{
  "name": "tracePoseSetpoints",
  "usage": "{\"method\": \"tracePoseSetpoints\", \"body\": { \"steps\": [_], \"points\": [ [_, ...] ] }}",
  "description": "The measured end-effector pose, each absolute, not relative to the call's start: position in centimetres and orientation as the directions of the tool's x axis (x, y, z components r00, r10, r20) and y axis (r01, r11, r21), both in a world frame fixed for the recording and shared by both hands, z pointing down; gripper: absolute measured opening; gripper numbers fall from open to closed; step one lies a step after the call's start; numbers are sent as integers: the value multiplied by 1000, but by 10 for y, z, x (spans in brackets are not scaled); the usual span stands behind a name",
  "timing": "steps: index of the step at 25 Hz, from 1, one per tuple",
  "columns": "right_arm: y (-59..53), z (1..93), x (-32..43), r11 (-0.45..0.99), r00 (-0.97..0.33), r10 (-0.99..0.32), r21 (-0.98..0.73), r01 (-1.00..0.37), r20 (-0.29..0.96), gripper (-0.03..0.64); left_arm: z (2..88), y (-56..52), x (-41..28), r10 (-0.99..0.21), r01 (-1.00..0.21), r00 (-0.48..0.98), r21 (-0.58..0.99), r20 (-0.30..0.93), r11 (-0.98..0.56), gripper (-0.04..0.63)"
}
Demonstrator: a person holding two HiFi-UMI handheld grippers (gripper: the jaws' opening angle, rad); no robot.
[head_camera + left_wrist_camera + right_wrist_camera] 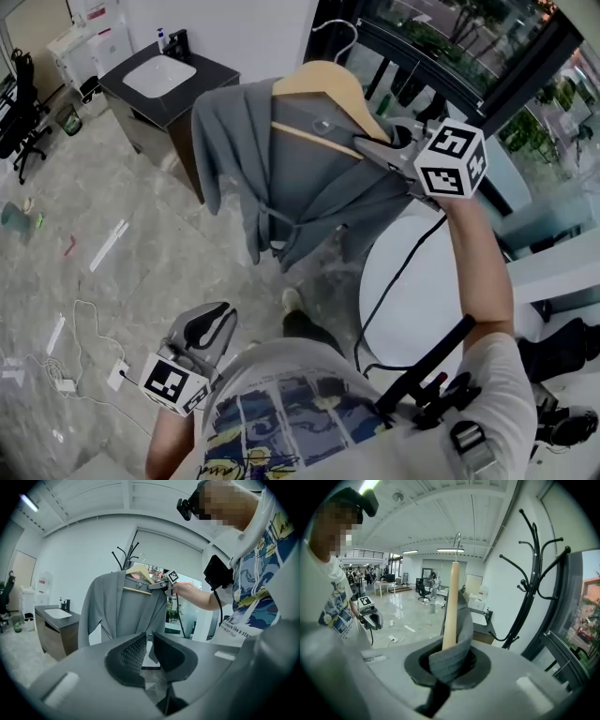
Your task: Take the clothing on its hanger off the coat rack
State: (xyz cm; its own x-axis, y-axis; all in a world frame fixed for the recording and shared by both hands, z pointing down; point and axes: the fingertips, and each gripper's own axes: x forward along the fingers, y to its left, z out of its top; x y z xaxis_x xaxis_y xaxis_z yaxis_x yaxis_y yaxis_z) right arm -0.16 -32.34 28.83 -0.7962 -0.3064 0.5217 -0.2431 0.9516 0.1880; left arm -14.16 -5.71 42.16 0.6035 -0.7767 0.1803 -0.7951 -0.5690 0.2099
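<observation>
A grey garment [281,178] hangs on a wooden hanger [323,80] in the air at the upper middle of the head view. My right gripper [375,150] is shut on the hanger's shoulder end, with a fold of the grey cloth caught in the grip. In the right gripper view the hanger [451,602] and cloth [457,639] rise from between the jaws. The black coat rack [534,573] stands apart to the right, and the hanger's metal hook [458,541] hangs on nothing. My left gripper [211,328] is held low at the lower left, shut and empty, facing the garment [117,611].
A dark cabinet with a white sink [159,80] stands at the back left. A round white table [412,281] is below my right arm. Cables and a plug strip [84,347] lie on the grey floor. An office chair [19,103] is at the far left.
</observation>
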Motion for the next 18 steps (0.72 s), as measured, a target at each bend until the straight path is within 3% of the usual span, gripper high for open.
{"method": "tracePoseSetpoints", "body": {
  "steps": [18],
  "points": [
    [-176,286,-18,974,-837,-210,186,-132,506,5,420,-9,-133,-730,-748,663,188,167,-637,54]
  ]
}}
